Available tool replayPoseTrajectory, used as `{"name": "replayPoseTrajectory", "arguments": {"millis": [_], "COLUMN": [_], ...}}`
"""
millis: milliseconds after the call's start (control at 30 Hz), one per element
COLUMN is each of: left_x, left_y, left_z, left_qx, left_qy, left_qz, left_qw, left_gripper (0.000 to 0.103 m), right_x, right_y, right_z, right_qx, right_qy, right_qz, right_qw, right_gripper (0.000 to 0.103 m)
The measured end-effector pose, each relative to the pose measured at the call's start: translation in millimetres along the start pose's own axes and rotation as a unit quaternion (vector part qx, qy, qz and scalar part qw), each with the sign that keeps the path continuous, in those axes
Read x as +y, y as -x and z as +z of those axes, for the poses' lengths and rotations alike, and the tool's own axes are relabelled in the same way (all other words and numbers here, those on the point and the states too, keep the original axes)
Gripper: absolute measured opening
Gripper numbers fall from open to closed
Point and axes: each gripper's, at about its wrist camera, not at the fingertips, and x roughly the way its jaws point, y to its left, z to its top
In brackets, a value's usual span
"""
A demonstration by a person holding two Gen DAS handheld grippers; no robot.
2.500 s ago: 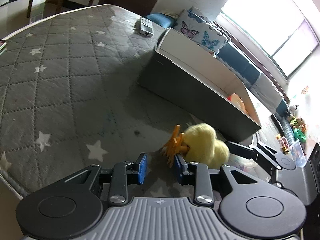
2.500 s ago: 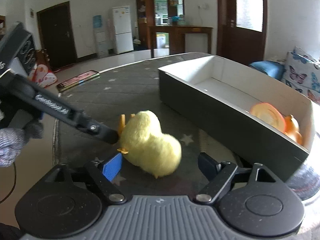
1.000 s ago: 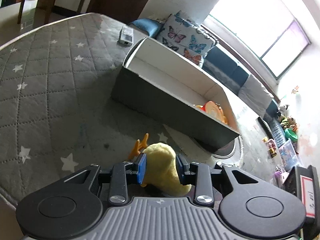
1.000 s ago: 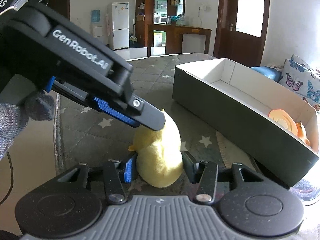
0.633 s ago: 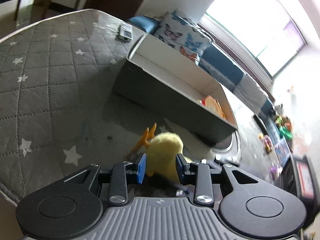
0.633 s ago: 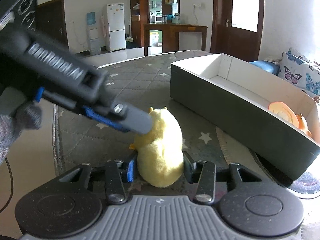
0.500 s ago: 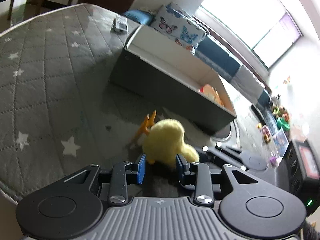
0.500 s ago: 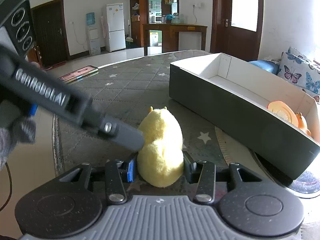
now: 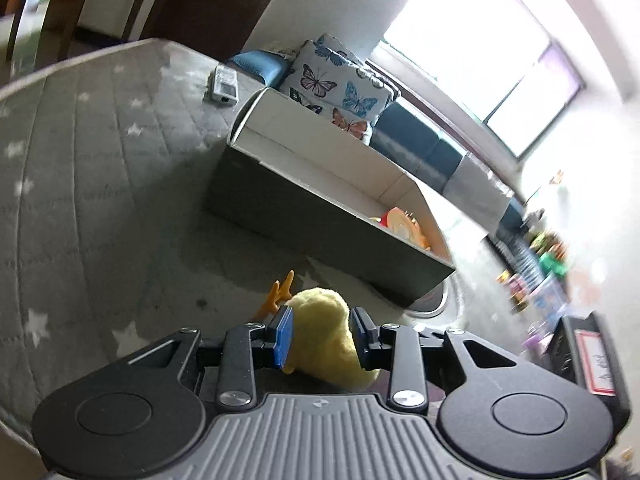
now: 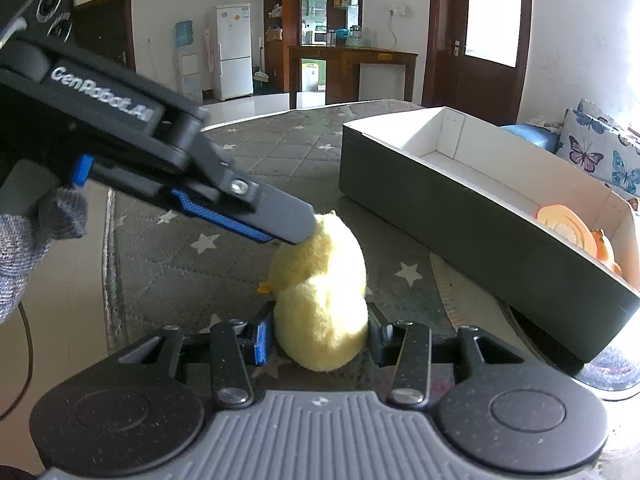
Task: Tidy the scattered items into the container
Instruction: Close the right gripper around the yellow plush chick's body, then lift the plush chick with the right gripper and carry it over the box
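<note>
Both grippers pinch the fluffy yellow plush duck point(image 10: 320, 300): the right gripper point(image 10: 318, 336) clamps its body, the left gripper point(image 9: 322, 334) squeezes the other end. It sits on the grey star-quilted mat point(image 9: 80, 184), near the long dark cardboard box point(image 10: 460, 216) holding an orange plastic toy point(image 10: 568, 230) at one end.

Right gripper point(image 10: 320, 338): held low over the surface, pointing forward, jaws part-closed, both pads pressed against the lower body of the yellow plush duck point(image 10: 320, 300). Blue pad face visible on the left finger point(image 10: 262, 338).

Left gripper point(image 9: 320, 336): jaws narrowed likewise, pads flanking the same plush on both sides. In the right wrist view, entering from the upper left at a downward slant, fingertips meeting the top of the plush.

Gloved hand point(image 10: 28, 248): grey knit, at the left edge, wrapped around the left gripper's handle.
</note>
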Motion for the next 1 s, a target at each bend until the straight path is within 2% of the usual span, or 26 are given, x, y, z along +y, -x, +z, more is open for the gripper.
{"name": "replayPoseTrajectory", "arguments": {"millis": [200, 300, 400, 600, 1000], "left_x": [-30.4, -32.6, -28.3, -31.3, -19.5], "left_y": [-10.4, -17.1, -19.7, -28.9, -23.6], "left_z": [0.3, -0.2, 2.3, 6.1, 8.8], "left_qx": [0.008, 0.012, 0.017, 0.027, 0.019], "left_qy": [-0.064, -0.067, -0.060, -0.087, -0.039], "left_qz": [0.055, 0.072, 0.071, 0.076, 0.048], "left_qw": [0.9964, 0.9951, 0.9956, 0.9929, 0.9979], "left_gripper": [0.035, 0.035, 0.035, 0.038, 0.034], "right_x": [3.1, 3.4, 2.9, 0.6, 2.8], "right_y": [0.1, -0.1, 0.1, 0.9, 4.9], "right_z": [0.1, -0.1, -0.7, 0.2, 1.3], "right_qx": [0.000, 0.000, 0.000, -0.002, -0.014], "right_qy": [0.008, 0.010, 0.009, -0.002, -0.012], "right_qz": [-0.005, -0.006, -0.006, -0.006, -0.015], "right_qw": [1.000, 1.000, 1.000, 1.000, 1.000], "right_gripper": [0.045, 0.045, 0.045, 0.045, 0.042]}}
